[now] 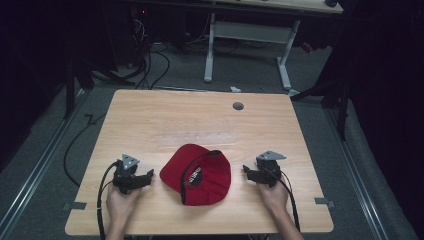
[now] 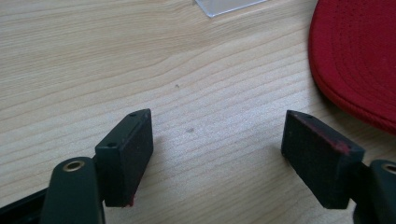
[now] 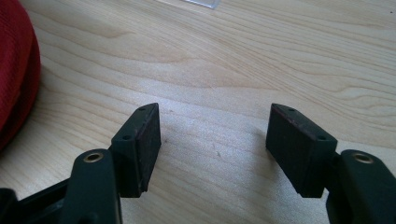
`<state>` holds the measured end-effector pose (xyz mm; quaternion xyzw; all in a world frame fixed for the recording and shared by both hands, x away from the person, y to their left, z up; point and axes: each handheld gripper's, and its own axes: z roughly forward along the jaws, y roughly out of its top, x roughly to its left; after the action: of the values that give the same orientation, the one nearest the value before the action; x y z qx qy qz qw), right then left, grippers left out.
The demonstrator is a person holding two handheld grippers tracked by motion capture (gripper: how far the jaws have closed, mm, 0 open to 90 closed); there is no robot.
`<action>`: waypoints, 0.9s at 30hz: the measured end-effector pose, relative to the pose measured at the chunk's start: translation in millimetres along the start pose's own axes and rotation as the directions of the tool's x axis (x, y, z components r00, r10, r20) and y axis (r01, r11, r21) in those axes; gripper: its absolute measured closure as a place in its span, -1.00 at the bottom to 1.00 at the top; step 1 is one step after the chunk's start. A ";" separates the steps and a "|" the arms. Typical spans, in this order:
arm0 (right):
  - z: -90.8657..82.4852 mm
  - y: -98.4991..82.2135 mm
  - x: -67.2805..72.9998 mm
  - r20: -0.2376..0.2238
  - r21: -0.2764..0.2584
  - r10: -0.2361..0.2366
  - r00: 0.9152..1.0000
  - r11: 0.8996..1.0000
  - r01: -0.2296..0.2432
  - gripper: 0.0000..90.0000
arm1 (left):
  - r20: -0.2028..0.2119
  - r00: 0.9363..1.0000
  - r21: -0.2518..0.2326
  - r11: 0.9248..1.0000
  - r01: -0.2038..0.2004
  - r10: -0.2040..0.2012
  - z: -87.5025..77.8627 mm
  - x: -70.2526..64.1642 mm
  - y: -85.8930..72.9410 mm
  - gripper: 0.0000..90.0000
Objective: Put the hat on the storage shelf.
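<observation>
Open grippers (image 1: 150, 176) (image 1: 246, 171) flank red cap (image 1: 197, 175) on table (image 1: 200, 125).

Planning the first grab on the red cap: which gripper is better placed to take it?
Left, narrowly. The left gripper sits open beside the brim of the red cap; the right gripper, also open, faces the rounded crown.

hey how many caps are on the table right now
1. A single red cap lies on the wooden table, near the front edge, between the left gripper and the right gripper. Both grippers are open and apart from it.
</observation>
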<state>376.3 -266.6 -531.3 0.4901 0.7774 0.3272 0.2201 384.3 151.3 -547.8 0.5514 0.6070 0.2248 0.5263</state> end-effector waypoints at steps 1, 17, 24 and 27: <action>0.0 0.0 0.0 0.000 0.000 0.000 1.000 1.000 0.000 -0.21 | 0.000 1.000 0.000 1.000 0.000 0.000 0.0 0.0 0.0 -0.44; 0.0 0.1 0.0 -0.001 0.001 0.000 1.000 1.000 0.000 -0.21 | -0.001 1.000 0.000 1.000 -0.001 0.001 0.0 0.0 0.0 -0.44; -0.4 0.0 -0.5 -0.008 0.003 -0.001 1.000 1.000 0.001 -0.21 | -0.001 1.000 -0.001 1.000 0.001 -0.001 0.0 -0.1 0.0 -0.44; -0.7 0.1 -0.2 -0.008 0.006 -0.003 1.000 1.000 0.004 -0.21 | -0.001 1.000 0.000 1.000 0.001 -0.001 0.0 -0.1 0.0 -0.44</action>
<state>376.0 -267.0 -530.7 0.4881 0.7800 0.3264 0.2163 384.3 151.2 -547.8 0.5509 0.6075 0.2252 0.5261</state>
